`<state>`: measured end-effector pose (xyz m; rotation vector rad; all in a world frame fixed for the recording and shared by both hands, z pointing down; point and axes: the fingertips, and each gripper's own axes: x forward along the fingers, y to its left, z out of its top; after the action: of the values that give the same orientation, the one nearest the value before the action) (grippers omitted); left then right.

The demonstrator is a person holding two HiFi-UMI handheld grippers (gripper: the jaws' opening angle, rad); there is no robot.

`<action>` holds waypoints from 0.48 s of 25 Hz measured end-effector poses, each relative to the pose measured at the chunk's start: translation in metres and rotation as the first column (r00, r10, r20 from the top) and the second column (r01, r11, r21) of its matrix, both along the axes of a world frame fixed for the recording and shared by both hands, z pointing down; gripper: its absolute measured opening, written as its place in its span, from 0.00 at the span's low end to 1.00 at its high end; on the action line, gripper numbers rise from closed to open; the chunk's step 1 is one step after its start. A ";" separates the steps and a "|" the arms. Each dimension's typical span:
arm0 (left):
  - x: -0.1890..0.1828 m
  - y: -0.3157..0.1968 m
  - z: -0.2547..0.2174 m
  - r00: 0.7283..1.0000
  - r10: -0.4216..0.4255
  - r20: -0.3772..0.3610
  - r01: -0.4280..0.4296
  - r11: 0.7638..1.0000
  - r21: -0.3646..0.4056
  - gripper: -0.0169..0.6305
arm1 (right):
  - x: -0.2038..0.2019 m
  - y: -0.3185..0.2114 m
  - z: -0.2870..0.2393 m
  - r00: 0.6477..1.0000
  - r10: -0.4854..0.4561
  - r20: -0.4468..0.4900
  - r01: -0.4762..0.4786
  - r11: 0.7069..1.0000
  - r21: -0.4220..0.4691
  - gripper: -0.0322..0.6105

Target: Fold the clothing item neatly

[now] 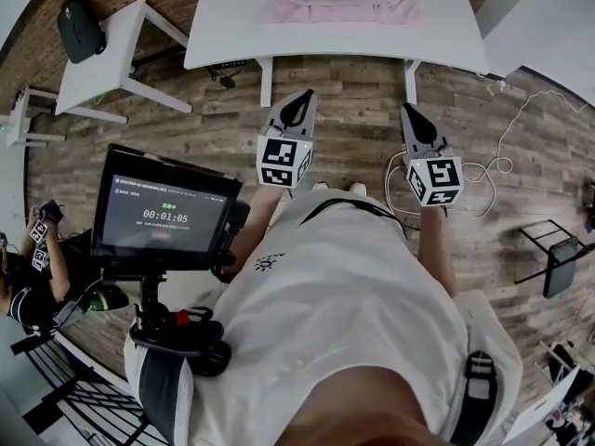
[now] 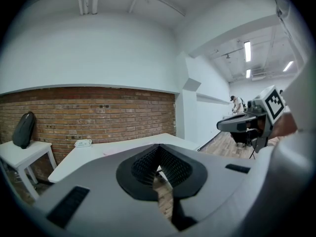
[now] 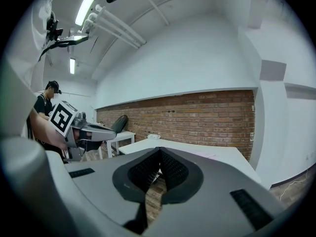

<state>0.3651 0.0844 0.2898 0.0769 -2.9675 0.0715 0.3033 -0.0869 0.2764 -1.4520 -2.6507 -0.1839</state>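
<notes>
My left tongs are closed with nothing between them, and so are my right tongs. Both hang over the wooden floor, level with each other and pointing at the white tabletop ahead. The pink garment lies flat near the far edge of that tabletop, well apart from both tips. It looks like a tidy rectangle with fairly straight edges, so I judge the folding is done or nearly done.

If one more fold is needed, I should step closer first, since I cannot reach the cloth from here. I would open both tongs before they get to it and pinch the two corners of one edge at matching spots. Then I would carry them across together so the edge lands square and no crease gets dragged in. If it is finished, the best thing is to keep the tips off the cloth.

Far left, another person sits low by the floor. A small side table with a black bag on it stands left of the tabletop. A screen on a stand sits close to my left side, so that elbow needs care. On the right a white cable loops across the floor near my feet, and I could trip on it as I walk forward.
</notes>
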 end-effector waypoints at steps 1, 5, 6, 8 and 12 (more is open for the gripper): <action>0.000 0.000 0.000 1.000 -0.001 0.001 0.001 1.000 0.000 0.03 | 0.000 0.000 0.000 1.000 0.001 -0.001 -0.001 1.000 -0.001 0.04; -0.002 -0.004 -0.002 1.000 0.009 0.013 -0.009 1.000 -0.002 0.03 | -0.001 0.001 -0.002 1.000 0.005 0.001 -0.005 1.000 -0.009 0.04; -0.003 -0.004 -0.002 1.000 0.010 0.014 -0.010 1.000 -0.005 0.03 | -0.001 0.002 -0.003 1.000 0.005 0.003 -0.005 1.000 -0.010 0.04; -0.003 -0.004 -0.002 1.000 0.010 0.013 -0.010 1.000 -0.007 0.03 | -0.002 0.003 -0.005 1.000 0.005 0.008 -0.005 1.000 -0.012 0.04; -0.002 -0.005 0.000 1.000 0.009 0.008 -0.009 1.000 -0.001 0.03 | -0.002 0.003 -0.005 1.000 0.002 0.010 -0.002 1.000 -0.009 0.04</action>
<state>0.3626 0.0792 0.2900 0.0903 -2.9756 0.0751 0.3017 -0.0839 0.2711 -1.4550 -2.6640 -0.1788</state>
